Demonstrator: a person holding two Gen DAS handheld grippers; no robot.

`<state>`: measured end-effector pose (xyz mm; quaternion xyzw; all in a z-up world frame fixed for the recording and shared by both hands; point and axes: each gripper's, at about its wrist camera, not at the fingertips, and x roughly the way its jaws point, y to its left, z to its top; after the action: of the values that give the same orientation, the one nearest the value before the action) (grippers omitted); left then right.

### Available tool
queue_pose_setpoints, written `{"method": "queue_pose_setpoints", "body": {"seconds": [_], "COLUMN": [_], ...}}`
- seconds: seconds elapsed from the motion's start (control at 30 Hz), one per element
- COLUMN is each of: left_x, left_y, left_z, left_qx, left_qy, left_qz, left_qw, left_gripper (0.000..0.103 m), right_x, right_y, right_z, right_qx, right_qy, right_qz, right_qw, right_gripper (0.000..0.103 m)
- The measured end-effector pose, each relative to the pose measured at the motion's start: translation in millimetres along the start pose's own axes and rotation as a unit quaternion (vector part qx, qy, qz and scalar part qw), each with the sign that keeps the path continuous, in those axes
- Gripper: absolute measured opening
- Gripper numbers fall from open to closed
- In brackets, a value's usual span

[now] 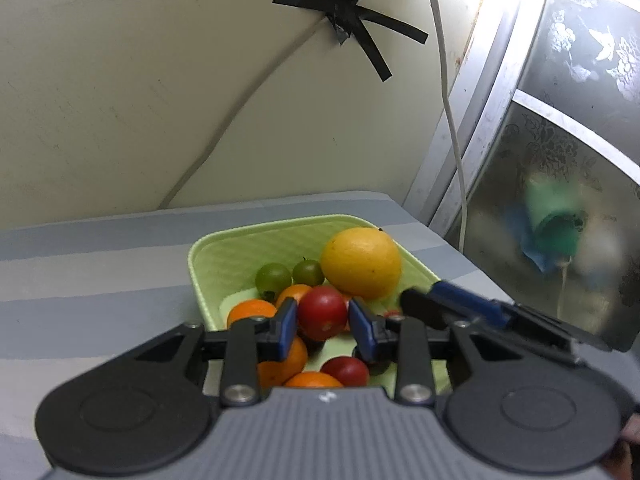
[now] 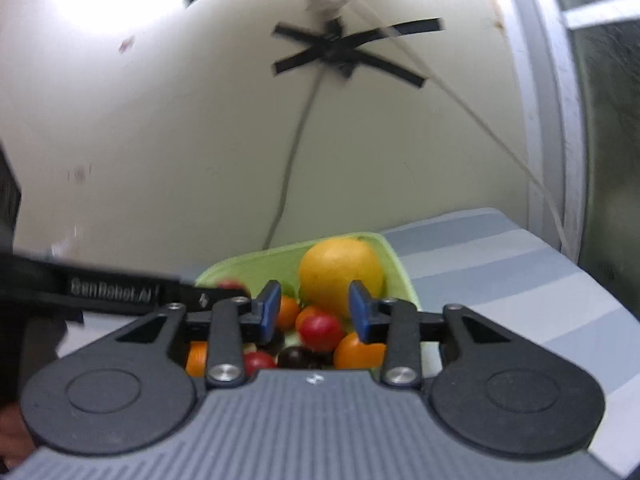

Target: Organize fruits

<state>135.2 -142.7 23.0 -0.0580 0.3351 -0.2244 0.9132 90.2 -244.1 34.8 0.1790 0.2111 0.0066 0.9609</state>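
A light green tray (image 1: 240,233) on the striped cloth holds a large yellow lemon (image 1: 360,266), two green tomatoes (image 1: 273,278), several small oranges (image 1: 252,312) and red tomatoes (image 1: 346,370). My left gripper (image 1: 324,320) hovers over the tray, shut on a red tomato (image 1: 322,312) that sits between its blue pads. My right gripper (image 2: 316,312) is open above the same tray (image 2: 224,268), with the lemon (image 2: 340,272) and a red tomato (image 2: 320,330) showing loose below its gap. Each gripper appears at the edge of the other's view.
The tray sits near the back right of a surface covered by a grey-blue striped cloth (image 1: 100,260). Right behind it is a cream wall with a black tape cross (image 1: 348,12) and hanging cables (image 1: 452,120). A metal-framed frosted glass panel (image 1: 560,160) borders the right side.
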Motion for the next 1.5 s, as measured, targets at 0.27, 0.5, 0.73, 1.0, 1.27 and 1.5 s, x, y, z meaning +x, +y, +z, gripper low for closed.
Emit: {"method": "queue_pose_setpoints", "body": {"seconds": [0.27, 0.5, 0.73, 1.0, 1.27, 1.5], "left_x": [-56, -110, -129, -135, -150, -152], "left_y": [14, 22, 28, 21, 23, 27], "left_z": [4, -24, -66, -90, -99, -104], "left_qx": [-0.039, -0.006, 0.000, 0.011, 0.007, 0.015], "left_qy": [-0.047, -0.070, -0.052, -0.047, -0.061, -0.056], "left_qz": [0.010, 0.105, 0.178, 0.211, 0.230, 0.252], "left_qw": [0.9981, 0.9920, 0.9826, 0.9762, 0.9713, 0.9659], "left_gripper": [0.036, 0.050, 0.062, 0.091, 0.103, 0.103], "right_x": [-27, -44, -68, -74, -70, -67], "right_y": [-34, -12, 33, 57, 83, 92], "right_z": [3, -7, -29, -48, -59, -62], "right_qx": [0.107, 0.108, 0.096, 0.127, 0.104, 0.097], "right_qy": [-0.061, -0.056, -0.034, 0.001, 0.026, 0.037], "right_qz": [-0.022, -0.017, 0.021, 0.034, 0.034, 0.034], "right_qw": [0.992, 0.992, 0.995, 0.991, 0.994, 0.994], "right_gripper": [0.041, 0.041, 0.041, 0.042, 0.042, 0.042]}}
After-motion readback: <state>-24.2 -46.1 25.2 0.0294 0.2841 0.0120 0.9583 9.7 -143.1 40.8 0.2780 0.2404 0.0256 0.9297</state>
